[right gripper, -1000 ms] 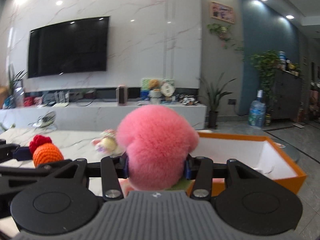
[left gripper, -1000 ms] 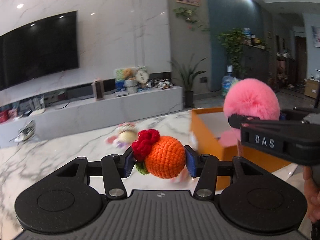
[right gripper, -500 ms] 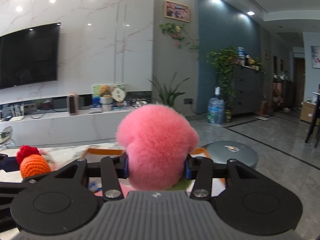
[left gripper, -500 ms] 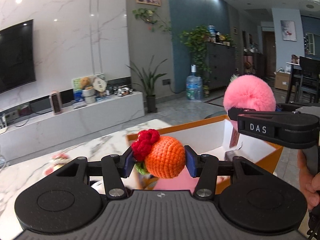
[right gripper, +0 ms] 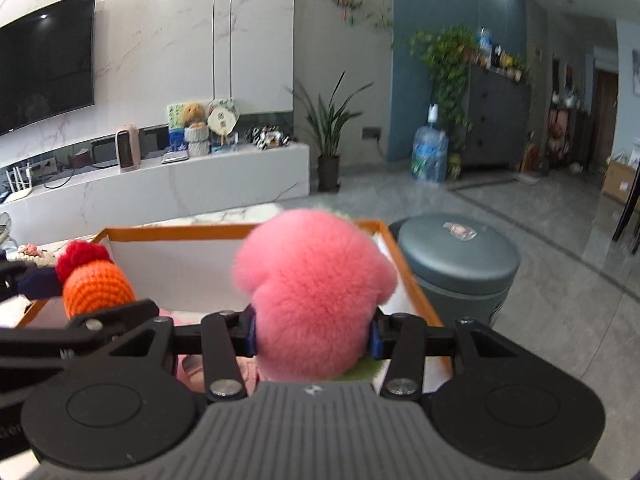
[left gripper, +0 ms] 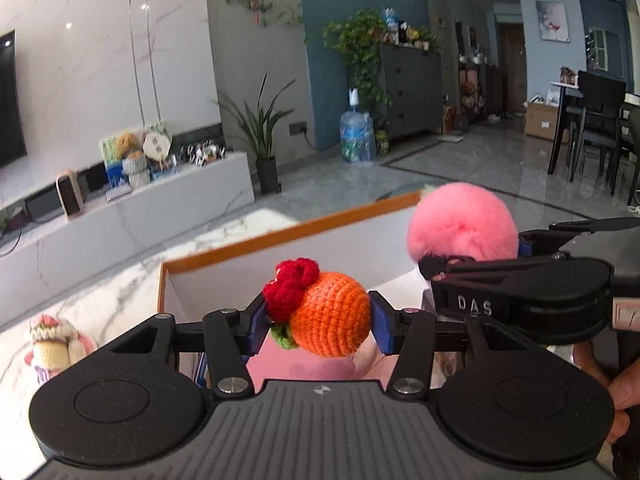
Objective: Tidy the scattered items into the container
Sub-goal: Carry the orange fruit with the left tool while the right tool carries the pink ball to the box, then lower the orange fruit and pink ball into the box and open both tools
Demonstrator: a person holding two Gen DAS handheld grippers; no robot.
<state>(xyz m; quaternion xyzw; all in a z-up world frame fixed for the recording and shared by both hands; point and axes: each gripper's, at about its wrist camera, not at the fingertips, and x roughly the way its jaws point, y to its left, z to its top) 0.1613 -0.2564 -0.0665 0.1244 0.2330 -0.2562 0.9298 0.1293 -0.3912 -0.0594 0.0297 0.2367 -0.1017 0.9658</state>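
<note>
A: Legible markings?
B: "DAS" in white letters on the side of the right gripper (left gripper: 476,254). Nothing else readable.

A: Claw states?
B: Left gripper (left gripper: 318,322) closed on orange crochet ball (left gripper: 330,314) with red top — clamped between both blue pads. Right gripper closed on pink fluffy pompom (right gripper: 314,300), likewise pinched from both sides.

A: Position relative to container?
B: Both held over orange box (right gripper: 240,232) with white interior; pink items already inside.

A: Surface and room?
B: White marble-pattern table (left gripper: 120,296); small plush doll (left gripper: 54,348) lying left of the box. Beyond — TV (right gripper: 46,60) on marble wall, low white console (right gripper: 160,192), potted plant (right gripper: 330,136), water jug (right gripper: 430,154), grey round stool (right gripper: 456,264), grey tiled floor.
</note>
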